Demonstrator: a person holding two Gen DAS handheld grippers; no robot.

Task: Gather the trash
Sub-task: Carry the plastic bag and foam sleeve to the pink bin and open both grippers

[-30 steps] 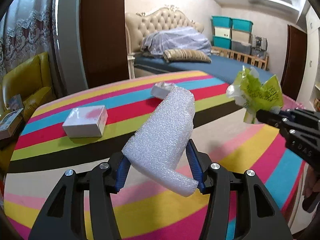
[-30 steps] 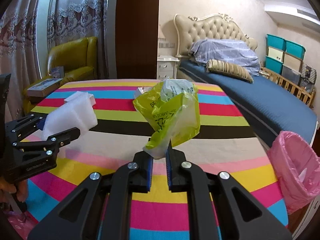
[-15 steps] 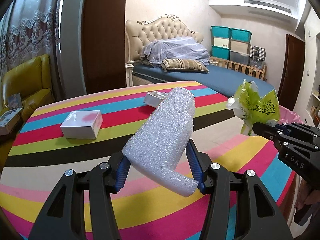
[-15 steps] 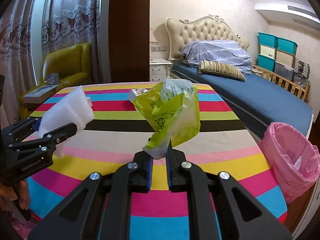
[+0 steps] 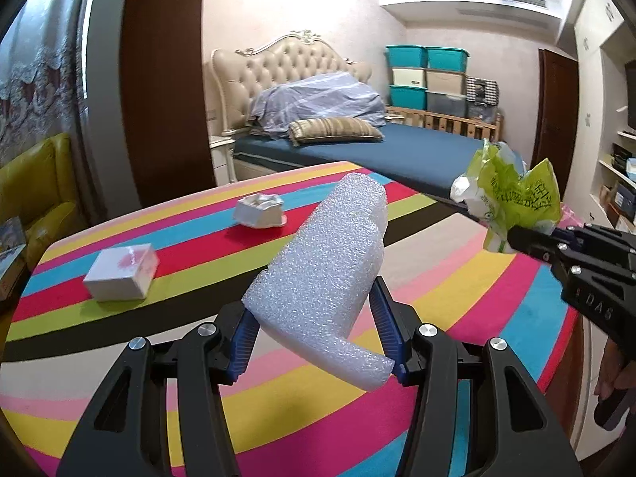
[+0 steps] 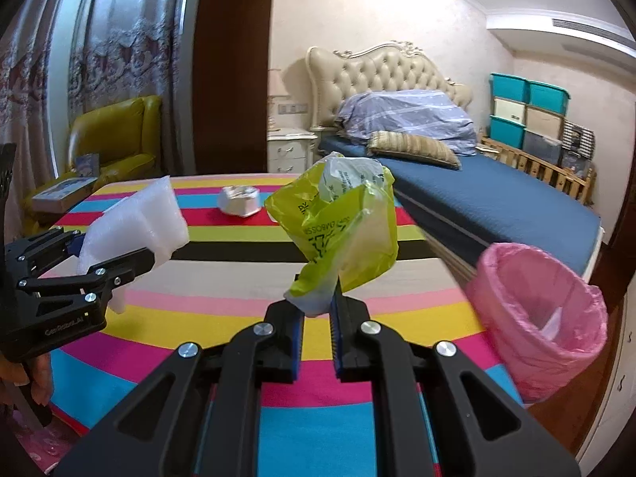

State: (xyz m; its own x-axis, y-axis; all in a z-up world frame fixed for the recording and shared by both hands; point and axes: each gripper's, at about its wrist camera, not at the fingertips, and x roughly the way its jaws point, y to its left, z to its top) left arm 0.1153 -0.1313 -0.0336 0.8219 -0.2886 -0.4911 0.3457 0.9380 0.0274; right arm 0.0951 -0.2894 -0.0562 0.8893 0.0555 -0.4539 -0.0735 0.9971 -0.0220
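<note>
Both hands were loaded above the striped table [image 5: 457, 278]. The left gripper [image 5: 314, 334] was clamped on a white foam piece [image 5: 326, 270], its blue pads pressing the lower sides while the rounded top stood up and away over the middle of the table. The right gripper [image 6: 318, 314] was pinched tight on the bottom tail of a crumpled yellow-green plastic bag [image 6: 342, 230], which ballooned above the jaws. The foam looked feather-light and spongy, likely to dent under a hard squeeze, so a grip across its thick body seemed sounder than one on the thin curled lip at its base. The bag looked just as light but limp and slick; only a bunched fold would give the pads purchase, and it could slip out if loosened. A pink-lined bin [image 6: 540, 322] stood off the table's right edge, just beside it, seemingly the place for both. Still on the table were a small white box [image 5: 123, 278] near the left edge and a crumpled white carton [image 5: 260, 210] toward the far edge. I could not read the bag's print, tell what the pale scrap inside the bin was, or see more of the person than fingers at each frame's edge.
</note>
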